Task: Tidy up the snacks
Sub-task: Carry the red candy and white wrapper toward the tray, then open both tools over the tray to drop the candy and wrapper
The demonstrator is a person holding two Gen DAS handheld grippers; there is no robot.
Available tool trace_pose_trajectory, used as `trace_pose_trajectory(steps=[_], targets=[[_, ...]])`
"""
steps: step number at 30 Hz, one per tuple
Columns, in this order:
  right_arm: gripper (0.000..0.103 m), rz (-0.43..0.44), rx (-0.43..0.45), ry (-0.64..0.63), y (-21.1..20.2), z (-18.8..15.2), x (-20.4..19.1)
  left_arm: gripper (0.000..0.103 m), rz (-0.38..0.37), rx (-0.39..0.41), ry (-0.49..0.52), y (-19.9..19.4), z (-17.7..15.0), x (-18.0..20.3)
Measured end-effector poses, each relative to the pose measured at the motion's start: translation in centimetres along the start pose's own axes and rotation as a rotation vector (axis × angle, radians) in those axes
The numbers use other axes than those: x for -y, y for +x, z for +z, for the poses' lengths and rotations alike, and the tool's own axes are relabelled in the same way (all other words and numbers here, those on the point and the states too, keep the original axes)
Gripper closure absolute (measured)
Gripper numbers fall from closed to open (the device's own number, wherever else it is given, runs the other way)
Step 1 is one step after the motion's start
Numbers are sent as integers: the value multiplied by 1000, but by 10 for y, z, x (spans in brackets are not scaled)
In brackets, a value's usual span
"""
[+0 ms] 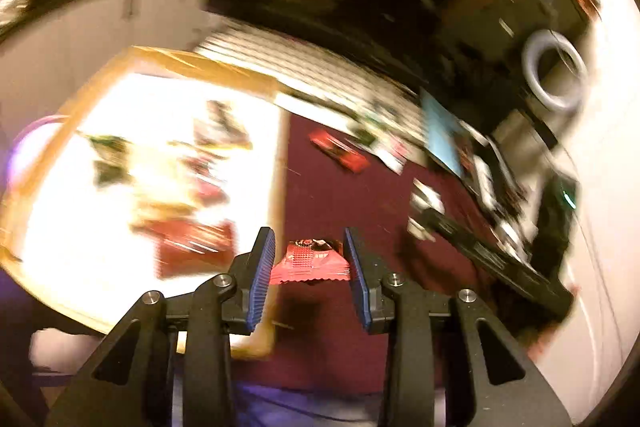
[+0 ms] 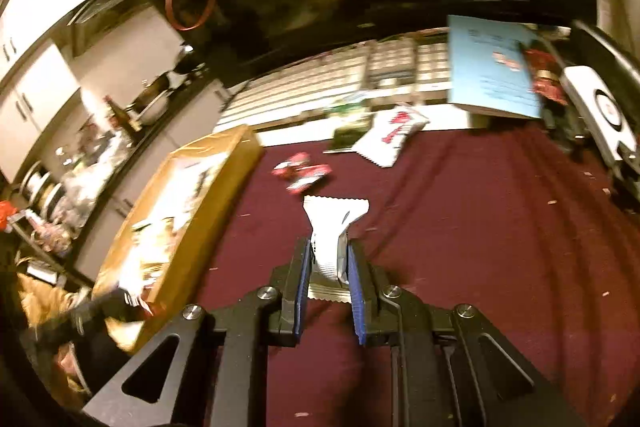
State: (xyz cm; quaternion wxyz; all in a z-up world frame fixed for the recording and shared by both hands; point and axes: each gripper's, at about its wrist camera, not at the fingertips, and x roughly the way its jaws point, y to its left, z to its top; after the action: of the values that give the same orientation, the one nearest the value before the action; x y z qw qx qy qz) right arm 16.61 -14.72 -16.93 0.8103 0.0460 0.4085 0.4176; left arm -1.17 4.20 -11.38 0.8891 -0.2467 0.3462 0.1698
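My left gripper (image 1: 309, 246) holds a red snack packet (image 1: 310, 263) between its blue pads, above the maroon tablecloth beside the cardboard box's right wall (image 1: 280, 167). The box holds several snack packets, overexposed. My right gripper (image 2: 329, 251) is shut on a white snack packet (image 2: 332, 227), held above the cloth. A red packet (image 2: 302, 173) lies on the cloth ahead of it and also shows in the left wrist view (image 1: 340, 151). A white and red packet (image 2: 390, 135) lies farther back. The cardboard box (image 2: 216, 195) is to the right gripper's left.
A light blue booklet (image 2: 490, 67) and a black and white device (image 2: 604, 115) sit at the table's far right. A green packet (image 2: 348, 131) lies near the white one. Kitchen cabinets and a cluttered counter (image 2: 120, 115) are at left. A tape roll (image 1: 554, 75) lies at right.
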Motion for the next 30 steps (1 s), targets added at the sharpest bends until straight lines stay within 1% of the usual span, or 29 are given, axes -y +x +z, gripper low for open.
trace_pose_trajectory(steps=[2, 6, 8, 10, 12, 14, 16, 17, 19, 21, 22, 24, 26, 28, 30], targets=[[85, 35, -9, -26, 2, 1, -16, 70, 53, 28, -43, -5, 9, -28], [85, 129, -37, -91, 12, 7, -62, 70, 78, 24, -111, 0, 18, -63], [85, 126, -53, -118, 21, 10, -84, 70, 92, 38, -128, 2, 28, -75], [85, 140, -77, -151, 31, 12, -106, 70, 91, 49, -141, 5, 40, -86], [85, 146, -99, -214, 46, 17, -135, 70, 106, 59, -156, 12, 56, -95], [85, 133, -105, -267, 63, 21, -158, 70, 141, 57, -126, 26, 73, -102], [85, 118, -133, -267, 84, 27, -170, 70, 187, 17, -137, 46, 85, -112], [85, 113, -144, -255, 91, 30, -170, 70, 189, -10, -157, 59, 92, -121], [85, 93, -161, -235, 110, 35, -173, 70, 176, -39, -189, 73, 99, -130], [85, 52, -175, -237, 127, 36, -174, 70, 181, -57, -192, 85, 105, -134], [85, 34, -188, -236, 132, 36, -174, 70, 199, -73, -184, 92, 107, -133], [85, 30, -213, -243, 140, 33, -173, 70, 228, -133, -182, 111, 108, -135], [85, 5, -207, -271, 144, 28, -178, 70, 231, -170, -179, 124, 108, -135], [85, -9, -209, -280, 147, 26, -180, 70, 235, -182, -158, 127, 106, -133], [81, -12, -207, -292, 148, 25, -180, 69, 214, -191, -156, 127, 102, -130]])
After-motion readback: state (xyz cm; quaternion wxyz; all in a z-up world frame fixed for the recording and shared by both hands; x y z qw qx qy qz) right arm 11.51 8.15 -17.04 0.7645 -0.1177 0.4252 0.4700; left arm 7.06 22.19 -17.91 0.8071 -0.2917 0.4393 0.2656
